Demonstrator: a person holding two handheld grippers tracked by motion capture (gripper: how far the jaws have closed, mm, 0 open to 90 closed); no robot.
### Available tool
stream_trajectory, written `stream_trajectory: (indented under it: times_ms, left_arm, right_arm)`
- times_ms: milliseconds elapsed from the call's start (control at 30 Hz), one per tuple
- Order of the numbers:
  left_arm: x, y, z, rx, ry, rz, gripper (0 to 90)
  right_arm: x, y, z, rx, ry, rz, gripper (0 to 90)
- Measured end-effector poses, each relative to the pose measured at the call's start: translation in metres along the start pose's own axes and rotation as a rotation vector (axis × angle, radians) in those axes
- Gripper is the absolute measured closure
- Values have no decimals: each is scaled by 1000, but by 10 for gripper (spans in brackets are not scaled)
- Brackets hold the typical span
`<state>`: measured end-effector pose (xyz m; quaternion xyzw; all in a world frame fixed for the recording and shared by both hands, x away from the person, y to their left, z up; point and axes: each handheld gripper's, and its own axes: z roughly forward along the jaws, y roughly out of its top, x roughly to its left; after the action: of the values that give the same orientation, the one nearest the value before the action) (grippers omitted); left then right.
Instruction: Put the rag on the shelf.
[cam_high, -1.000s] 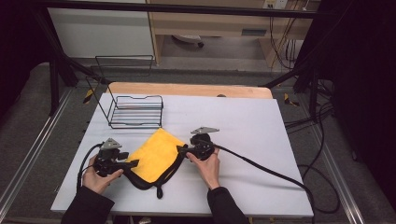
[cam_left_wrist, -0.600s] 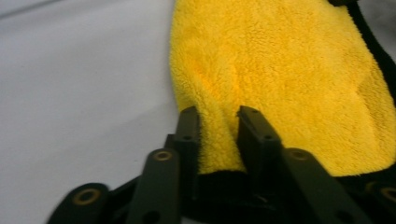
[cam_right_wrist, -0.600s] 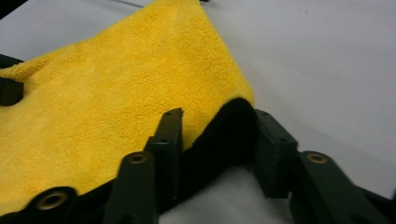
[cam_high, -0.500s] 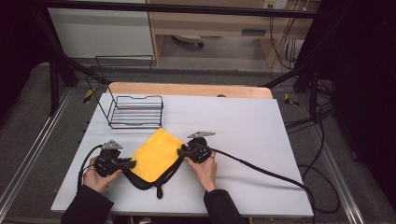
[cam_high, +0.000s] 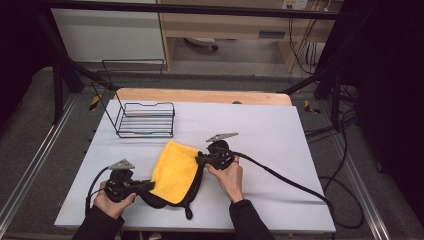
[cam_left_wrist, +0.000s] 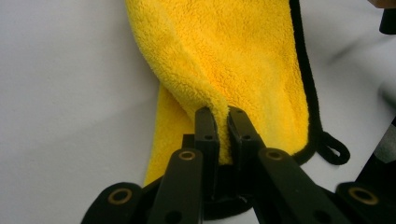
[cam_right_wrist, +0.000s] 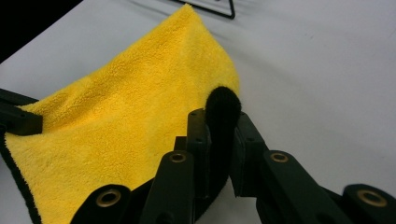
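A yellow fleece cloth (cam_high: 174, 170) with a black underside and black edging lies folded on the white table (cam_high: 280, 130), between my two grippers. My left gripper (cam_high: 149, 186) is shut on the cloth's near left edge; in the left gripper view (cam_left_wrist: 222, 115) a yellow fold (cam_left_wrist: 233, 56) rises between the closed jaws. My right gripper (cam_high: 200, 159) holds the far right edge. In the right gripper view (cam_right_wrist: 220, 119) the jaws pinch a black fold, with the yellow face (cam_right_wrist: 126, 116) spread out beyond it. A black hanging loop (cam_left_wrist: 334, 150) trails from the edging.
A black wire basket (cam_high: 145, 120) stands at the table's far left, beyond the cloth. A thick black cable (cam_high: 290, 182) runs from the right gripper across the right half of the table to its edge. A wooden strip (cam_high: 200, 96) borders the far side.
Both grippers keep their hold on the cloth. The left hand has drifted a little toward the near edge, and the right gripper has shifted only slightly.
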<state>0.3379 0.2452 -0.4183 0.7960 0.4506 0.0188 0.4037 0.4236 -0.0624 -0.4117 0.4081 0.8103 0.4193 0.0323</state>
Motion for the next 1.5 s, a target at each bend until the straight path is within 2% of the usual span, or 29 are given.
stream_trajectory:
  times_ms: [100, 167, 233, 300, 333, 367, 400, 467, 500, 567, 600, 633, 667, 700, 733, 767, 800, 867, 900, 933, 1033, 1100, 1167, 1233, 1267, 1333, 1433, 1500]
  left_arm:
    - [-3, -5, -7, -9, 25, -5, 838]
    - [0, -7, -14, -13, 84, -1, 838]
    - [7, -9, -18, -4, 136, -1, 838]
    - [17, -11, -19, 6, 177, -16, 838]
    - [22, -11, -19, 18, 201, -16, 837]
    - [28, -12, -18, 40, 219, -21, 837]
    - [33, -13, -17, 56, 218, -31, 833]
    - [39, -15, -16, 65, 197, -44, 827]
    - [38, -15, -16, 63, 197, -30, 818]
    - [35, -13, -16, 53, 215, 9, 777]
    - [34, -12, -16, 32, 231, 31, 722]
    - [34, -11, -16, 8, 232, 43, 589]
    - [35, -9, -15, 3, 230, 45, 589]
    - [36, -8, -15, 5, 233, 49, 564]
    - [36, -7, -14, -2, 233, 53, 537]
    - [37, -7, -13, -5, 230, 57, 523]
    - [37, -7, -11, 2, 224, 61, 523]
    - [39, -7, -8, 25, 212, 72, 568]
    - [40, -8, -6, 34, 218, 76, 593]
    - [41, -8, -4, 46, 222, 80, 615]
    - [46, -9, -4, 46, 199, 60, 683]
    - [47, -9, -5, 48, 178, 45, 743]
    - [47, -8, -7, 46, 168, 31, 834]
    - [45, -6, -8, 45, 164, 22, 854]
    - [43, -5, -8, 38, 152, 10, 860]
    - [38, -3, -8, 25, 99, -6, 862]
    - [21, 2, -2, 8, 63, 9, 863]
    - [8, 4, 3, -4, 19, 18, 863]
  right_arm:
    - [-2, 0, 3, 20, 10, -3, 802]
    - [-3, -2, 10, 12, 35, -5, 801]
    - [0, -3, 24, -15, 74, 9, 800]
    - [4, -2, 29, -16, 74, 6, 800]
    - [12, 1, 39, -11, 75, 5, 798]
    - [12, 1, 39, -11, 75, 5, 798]
    - [16, 1, 43, -8, 78, 7, 797]
    - [20, 2, 51, -5, 58, 1, 788]
    - [20, 1, 53, -5, 43, -4, 775]
    - [18, 0, 55, -12, 6, -28, 694]
    - [18, -1, 54, -20, -12, -47, 657]
    - [17, -2, 54, -40, -47, -66, 526]
    - [17, -2, 54, -40, -47, -66, 526]
    - [16, -2, 55, -48, -73, -75, 474]
    - [15, -2, 56, -47, -84, -77, 451]
    - [12, -3, 61, -23, -69, -58, 447]
    - [12, -3, 61, -23, -69, -58, 447]
    - [12, -7, 66, -14, -61, -50, 469]
    - [13, -7, 66, -21, -56, -48, 548]
    - [14, -8, 66, -18, -30, -32, 587]
    - [18, -11, 67, -23, -5, -4, 745]
    - [19, -10, 66, -18, 8, 7, 793]
    - [19, -9, 64, -18, 11, 7, 805]
    - [20, -6, 58, -21, 10, -5, 807]
    - [19, -2, 48, -17, 18, -12, 809]
    - [19, 1, 41, -16, 9, -26, 810]
    - [18, 11, 16, -2, -11, -43, 810]
    - [16, 16, -3, 16, -31, -53, 810]
